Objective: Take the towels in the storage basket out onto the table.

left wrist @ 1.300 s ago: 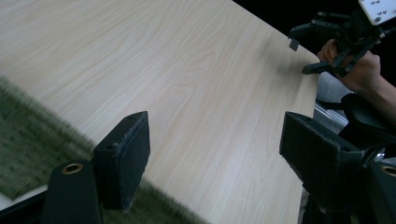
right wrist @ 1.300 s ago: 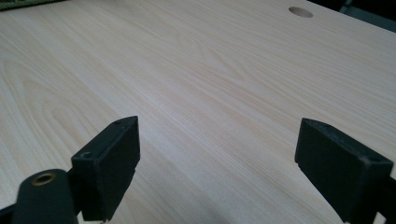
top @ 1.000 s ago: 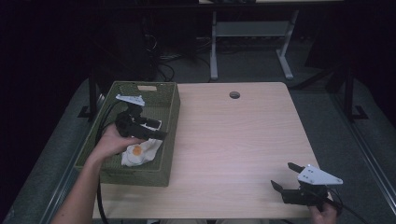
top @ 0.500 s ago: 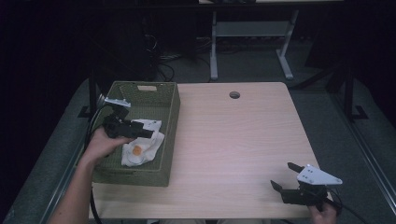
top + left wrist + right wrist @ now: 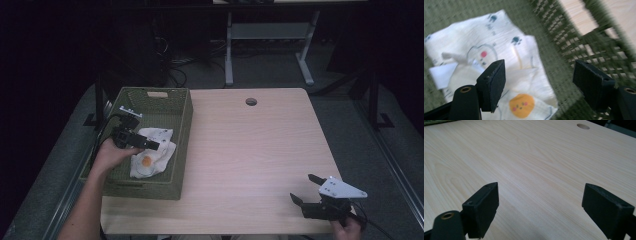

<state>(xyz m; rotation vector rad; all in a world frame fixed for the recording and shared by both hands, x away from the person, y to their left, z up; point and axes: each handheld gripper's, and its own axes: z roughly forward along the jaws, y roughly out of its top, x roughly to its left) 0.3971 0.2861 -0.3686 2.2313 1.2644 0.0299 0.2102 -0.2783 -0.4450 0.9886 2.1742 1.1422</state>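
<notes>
A white cloth [image 5: 150, 152] printed with paw marks and an orange round face lies crumpled inside the green woven basket [image 5: 182, 145] at the table's left. My left gripper [image 5: 150, 145] hangs over the cloth inside the basket, jaws open and empty. In the left gripper view the cloth [image 5: 506, 67] lies just below the open left gripper [image 5: 539, 82], beside the basket wall [image 5: 574, 42]. My right gripper [image 5: 305, 189] rests low near the table's front right corner, open with nothing in it. The right gripper [image 5: 541, 207] view looks across bare wood.
The light wooden table [image 5: 250, 150] has a round cable hole [image 5: 251, 101] at its far middle. Table legs and cables stand on the dark floor behind. The basket sits against the table's left edge.
My left gripper has drawn back toward the person and the basket's left side, still above the cloth. The right gripper has stayed in place.
</notes>
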